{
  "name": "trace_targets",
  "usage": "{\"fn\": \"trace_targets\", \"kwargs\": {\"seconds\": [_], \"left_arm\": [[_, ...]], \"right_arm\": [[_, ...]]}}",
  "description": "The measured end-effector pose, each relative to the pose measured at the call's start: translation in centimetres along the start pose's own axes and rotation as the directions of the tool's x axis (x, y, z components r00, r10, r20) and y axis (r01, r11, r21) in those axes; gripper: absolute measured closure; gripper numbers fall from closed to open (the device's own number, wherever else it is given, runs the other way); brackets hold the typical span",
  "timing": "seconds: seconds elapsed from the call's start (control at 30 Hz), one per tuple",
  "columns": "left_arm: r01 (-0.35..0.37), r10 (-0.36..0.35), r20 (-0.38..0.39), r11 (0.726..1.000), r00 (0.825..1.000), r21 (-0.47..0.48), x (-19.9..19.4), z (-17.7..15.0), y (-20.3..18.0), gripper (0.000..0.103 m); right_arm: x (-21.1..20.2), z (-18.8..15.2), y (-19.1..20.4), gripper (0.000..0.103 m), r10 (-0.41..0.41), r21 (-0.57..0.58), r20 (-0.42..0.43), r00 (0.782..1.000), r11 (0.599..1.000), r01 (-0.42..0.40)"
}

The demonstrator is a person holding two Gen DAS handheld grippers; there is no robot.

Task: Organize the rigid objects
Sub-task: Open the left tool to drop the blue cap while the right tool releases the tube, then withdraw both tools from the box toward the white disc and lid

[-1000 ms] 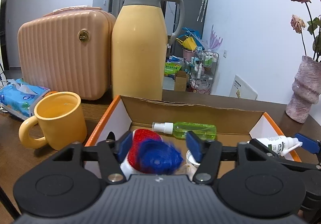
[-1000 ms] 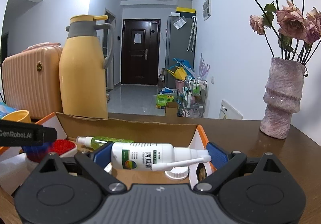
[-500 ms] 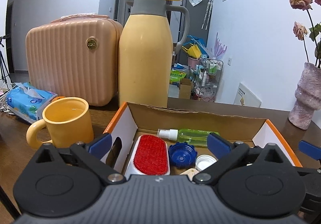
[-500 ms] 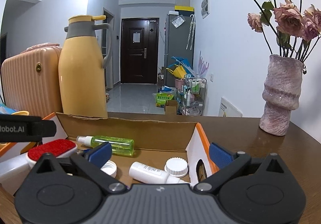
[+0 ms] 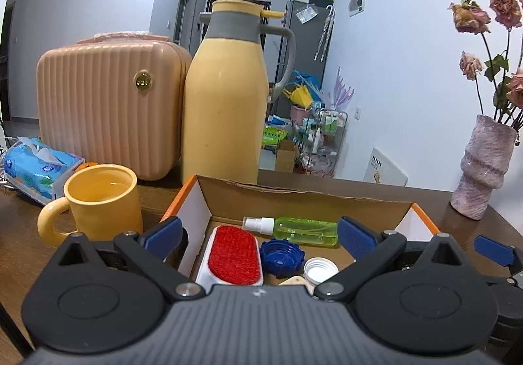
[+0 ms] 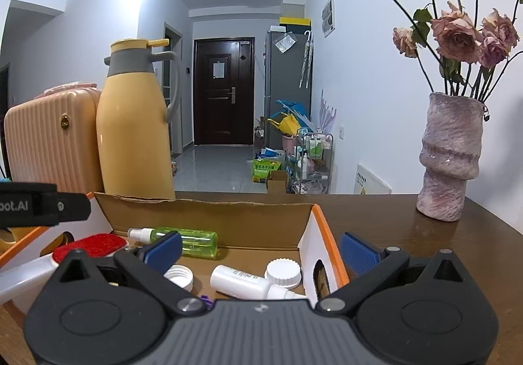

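An open cardboard box (image 5: 294, 198) with orange edges sits on the wooden table; it also shows in the right wrist view (image 6: 202, 211). Inside lie a red brush (image 5: 233, 255), a blue cap (image 5: 281, 255), a green spray bottle (image 5: 294, 229), a white cap (image 5: 320, 268), a white nozzle bottle (image 6: 242, 281) and another white cap (image 6: 282, 273). My left gripper (image 5: 258, 236) is open and empty above the box's left half. My right gripper (image 6: 261, 249) is open and empty above its right half.
A yellow mug (image 5: 98, 198), a yellow thermos (image 5: 225, 103), a pink case (image 5: 104, 103) and a tissue pack (image 5: 36, 165) stand left of and behind the box. A pink vase (image 6: 447, 159) with dried roses stands at the right.
My left gripper opened and let the blue cap drop into the box. My right gripper opened and released the white nozzle bottle into the box. Both grippers have drawn back and up.
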State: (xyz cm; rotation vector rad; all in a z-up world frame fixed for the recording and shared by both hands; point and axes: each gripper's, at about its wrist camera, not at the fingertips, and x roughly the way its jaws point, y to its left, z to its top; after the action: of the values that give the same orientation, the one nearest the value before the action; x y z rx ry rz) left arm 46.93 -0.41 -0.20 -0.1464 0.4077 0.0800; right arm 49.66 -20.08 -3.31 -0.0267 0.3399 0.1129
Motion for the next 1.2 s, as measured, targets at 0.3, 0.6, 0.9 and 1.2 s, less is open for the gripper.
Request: {"fn": "trace_targets", "kwargs": {"seconds": [0.3, 0.6, 0.9, 1.2], "left_arm": [[0.007, -0.007, 0.038, 1.000, 0.999, 0.002, -2.0, -0.7, 1.1, 0.000], [-0.017, 0.017, 0.044, 1.000, 0.999, 0.008, -4.7, -2.2, 2.3, 0.000], [-0.034, 0.034, 0.035, 0.999, 0.999, 0.015, -8.5, -4.1, 3.6, 0.000], [-0.003, 0.002, 0.025, 0.999, 1.000, 0.032, -11.2, -5.5, 3.8, 0.000]], "right_arm": [[-2.5, -0.8, -0.5, 0.000, -0.033, -0.013, 0.034, 0.999, 0.999, 0.034], [-5.9, -1.8, -0.9, 0.000, -0.036, -0.014, 0.071, 0.997, 0.999, 0.037], [-8.4, -3.5, -0.8, 0.000, -0.019, -0.013, 0.038, 0.999, 1.000, 0.019], [-11.0, -5.9, -0.2, 0.000, -0.025, -0.055, -0.011, 1.000, 0.998, 0.025]]}}
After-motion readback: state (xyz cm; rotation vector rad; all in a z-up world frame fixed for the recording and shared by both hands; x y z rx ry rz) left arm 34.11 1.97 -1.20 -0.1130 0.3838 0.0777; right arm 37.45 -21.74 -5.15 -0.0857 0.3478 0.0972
